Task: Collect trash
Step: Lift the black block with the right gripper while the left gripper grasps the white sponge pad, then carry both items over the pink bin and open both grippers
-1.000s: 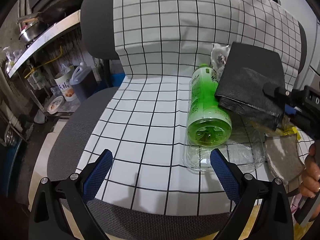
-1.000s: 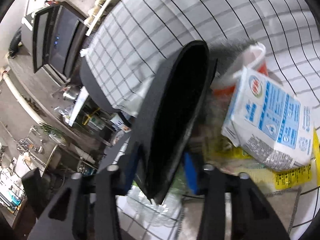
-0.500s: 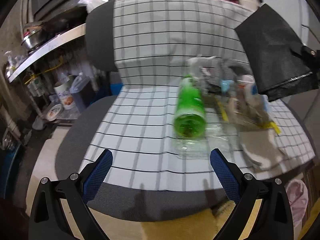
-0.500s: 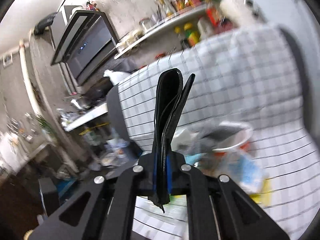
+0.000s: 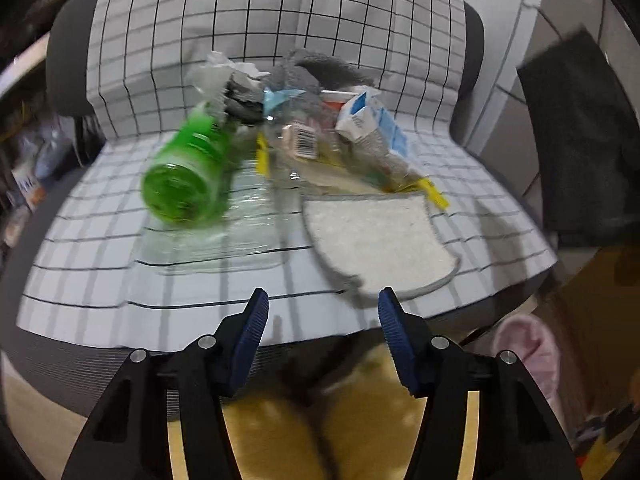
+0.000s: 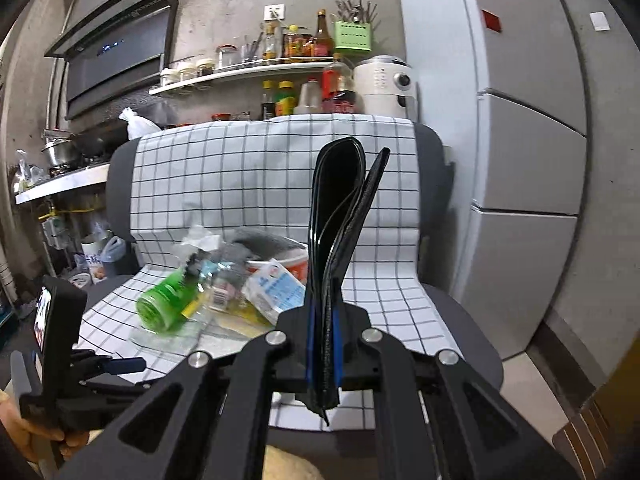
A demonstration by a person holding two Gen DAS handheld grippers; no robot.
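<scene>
A grey fridge (image 6: pixel 532 128) stands at the right of the right wrist view, with a shelf (image 6: pixel 240 74) of bottles and jars on the wall beside it. In front sits a chair (image 6: pixel 460 312) draped in a checked cloth (image 5: pixel 224 12), and the trash lies in a heap on its seat, toward the backrest.

Of that heap, a pale cloth pad (image 5: pixel 380 236) lies nearest the seat's front edge, right of centre. A clear plastic tray (image 5: pixel 224 224) lies flat to its left. A green bottle (image 5: pixel 188 176) lies on its side with its base resting on the tray. A white and blue carton (image 5: pixel 372 124) leans behind the pad, a yellow wrapper (image 5: pixel 432 196) pokes out below it, and crumpled grey material (image 5: pixel 316 68) sits at the back.

The right gripper (image 6: pixel 322 344) is clamped on a black wallet (image 6: pixel 344 216), which stands upright, lifted clear of the seat; in the left wrist view the wallet (image 5: pixel 580 140) hangs at the right, beside the chair. The left gripper (image 5: pixel 322 312) hovers in front of the seat's edge, jaws apart and holding nothing.
</scene>
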